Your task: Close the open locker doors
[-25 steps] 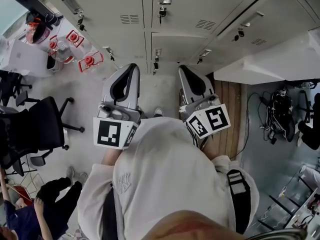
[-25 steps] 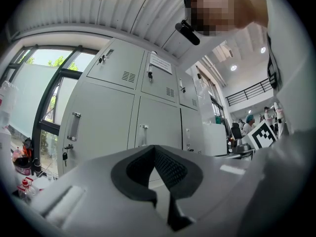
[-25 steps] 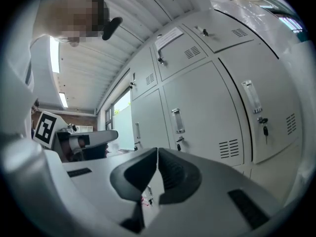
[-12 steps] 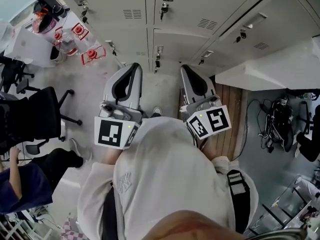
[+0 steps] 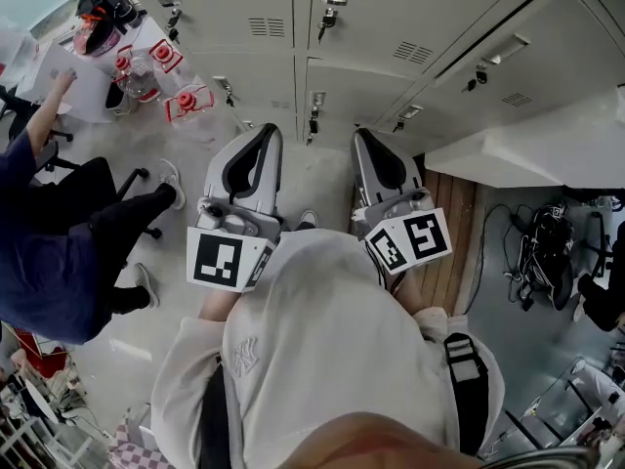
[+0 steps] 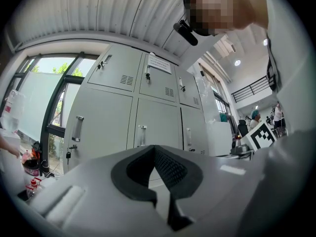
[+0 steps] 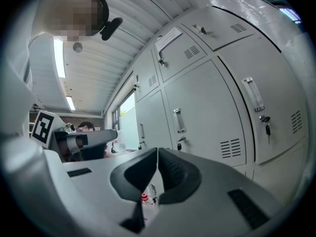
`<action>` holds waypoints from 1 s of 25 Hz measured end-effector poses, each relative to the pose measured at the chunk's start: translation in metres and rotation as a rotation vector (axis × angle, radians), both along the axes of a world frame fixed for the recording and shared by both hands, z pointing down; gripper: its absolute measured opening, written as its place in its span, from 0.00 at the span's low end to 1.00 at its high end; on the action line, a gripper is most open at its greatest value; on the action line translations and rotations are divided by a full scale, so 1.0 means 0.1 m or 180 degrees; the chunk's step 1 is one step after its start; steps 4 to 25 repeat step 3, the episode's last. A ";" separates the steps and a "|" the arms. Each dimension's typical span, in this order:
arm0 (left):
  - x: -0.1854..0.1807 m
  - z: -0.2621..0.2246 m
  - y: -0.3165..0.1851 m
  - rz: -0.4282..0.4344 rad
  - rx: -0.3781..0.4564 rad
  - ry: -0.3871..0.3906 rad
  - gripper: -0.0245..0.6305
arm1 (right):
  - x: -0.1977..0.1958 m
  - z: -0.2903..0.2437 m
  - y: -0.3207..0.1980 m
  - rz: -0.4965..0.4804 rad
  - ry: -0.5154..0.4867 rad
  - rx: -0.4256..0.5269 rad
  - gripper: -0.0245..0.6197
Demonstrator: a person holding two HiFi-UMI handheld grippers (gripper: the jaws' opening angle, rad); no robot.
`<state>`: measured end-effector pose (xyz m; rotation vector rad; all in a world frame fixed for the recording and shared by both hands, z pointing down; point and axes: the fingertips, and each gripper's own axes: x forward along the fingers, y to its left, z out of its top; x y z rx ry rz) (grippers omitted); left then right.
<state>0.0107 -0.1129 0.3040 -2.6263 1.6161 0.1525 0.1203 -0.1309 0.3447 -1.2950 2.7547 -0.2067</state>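
Observation:
Grey lockers (image 5: 244, 27) fill the top of the head view, their doors with handles and keys shut. One white door (image 5: 527, 135) stands swung out at the right, beyond my right gripper. My left gripper (image 5: 264, 131) and right gripper (image 5: 359, 135) point at the lockers side by side, both shut with nothing between the jaws, well short of any door. The left gripper view shows my left gripper (image 6: 154, 147) in front of shut doors (image 6: 153, 117), with the open door (image 6: 217, 139) edge-on to the right. My right gripper (image 7: 157, 150) faces shut doors (image 7: 207, 112).
A person in dark blue (image 5: 49, 242) stands at the left, reaching to a white table (image 5: 88, 91) with red-capped bottles (image 5: 187, 101). A wooden floor strip (image 5: 454, 223) runs under the open door. A bag and cables (image 5: 542, 252) lie at the right.
The person in dark blue has walked up from the lower left to the table, now covering the office chair. Both grippers have stayed almost still and shut.

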 end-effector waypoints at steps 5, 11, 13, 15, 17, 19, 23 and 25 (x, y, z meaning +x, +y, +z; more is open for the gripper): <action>0.02 0.01 -0.02 -0.0004 -0.0005 -0.0007 0.01 | 0.01 0.02 -0.02 -0.0005 0.0004 -0.0009 0.06; 0.02 0.01 -0.02 -0.0004 -0.0005 -0.0007 0.01 | 0.01 0.02 -0.02 -0.0005 0.0004 -0.0009 0.06; 0.02 0.01 -0.02 -0.0004 -0.0005 -0.0007 0.01 | 0.01 0.02 -0.02 -0.0005 0.0004 -0.0009 0.06; 0.02 0.01 -0.02 -0.0004 -0.0005 -0.0007 0.01 | 0.01 0.02 -0.02 -0.0005 0.0004 -0.0009 0.06; 0.02 0.01 -0.02 -0.0004 -0.0005 -0.0007 0.01 | 0.01 0.02 -0.02 -0.0005 0.0004 -0.0009 0.06; 0.02 0.01 -0.02 -0.0004 -0.0005 -0.0007 0.01 | 0.01 0.02 -0.02 -0.0005 0.0004 -0.0009 0.06; 0.02 0.01 -0.02 -0.0004 -0.0005 -0.0007 0.01 | 0.01 0.02 -0.02 -0.0005 0.0004 -0.0009 0.06; 0.02 0.01 -0.02 -0.0004 -0.0005 -0.0007 0.01 | 0.01 0.02 -0.02 -0.0005 0.0004 -0.0009 0.06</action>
